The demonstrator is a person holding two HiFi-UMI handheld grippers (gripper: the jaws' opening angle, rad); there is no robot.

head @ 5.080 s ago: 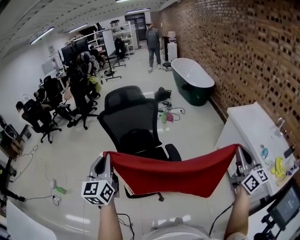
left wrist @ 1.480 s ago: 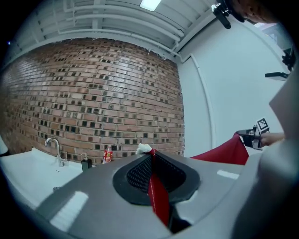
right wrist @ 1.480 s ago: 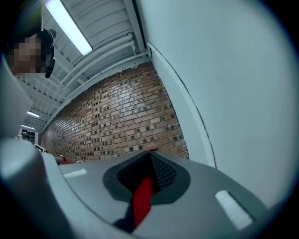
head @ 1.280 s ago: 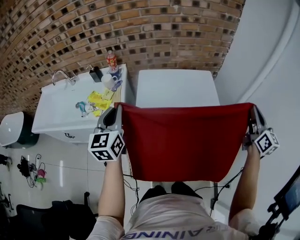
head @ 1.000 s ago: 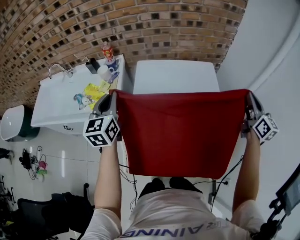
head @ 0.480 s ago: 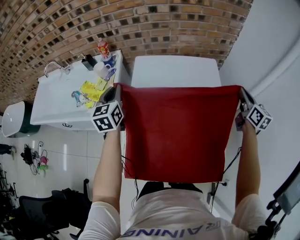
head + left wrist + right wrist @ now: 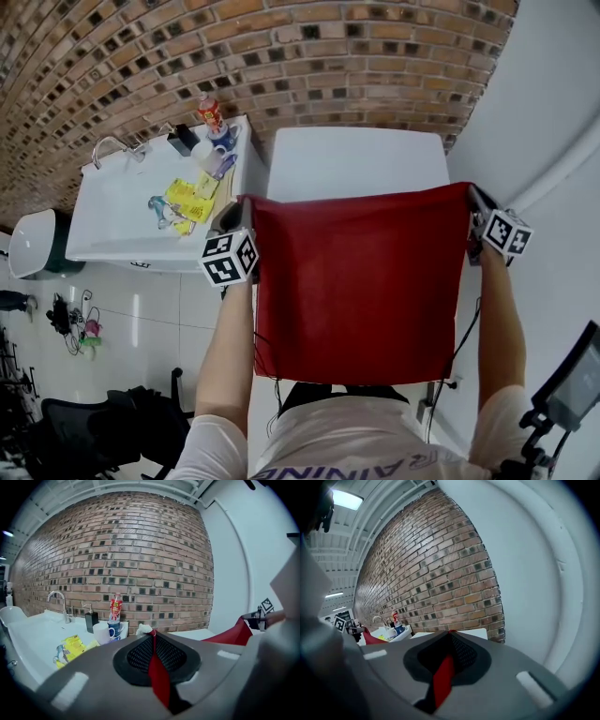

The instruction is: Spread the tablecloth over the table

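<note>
One red fabric tablecloth (image 7: 361, 281) hangs flat over the near edge of one white rectangular table (image 7: 356, 159). The left gripper (image 7: 244, 208) and right gripper (image 7: 472, 199) each clench one top corner. Further left, one white sink counter (image 7: 103, 220) carries two mugs (image 7: 208, 155) and one red-labelled bottle (image 7: 208, 112) at its far right corner.

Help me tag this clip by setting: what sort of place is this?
Likely a washroom or kitchenette corner indoors, perhaps staged: a brick wall, a white sink counter with a faucet and a drink bottle, and a plain white table beside it.
</note>
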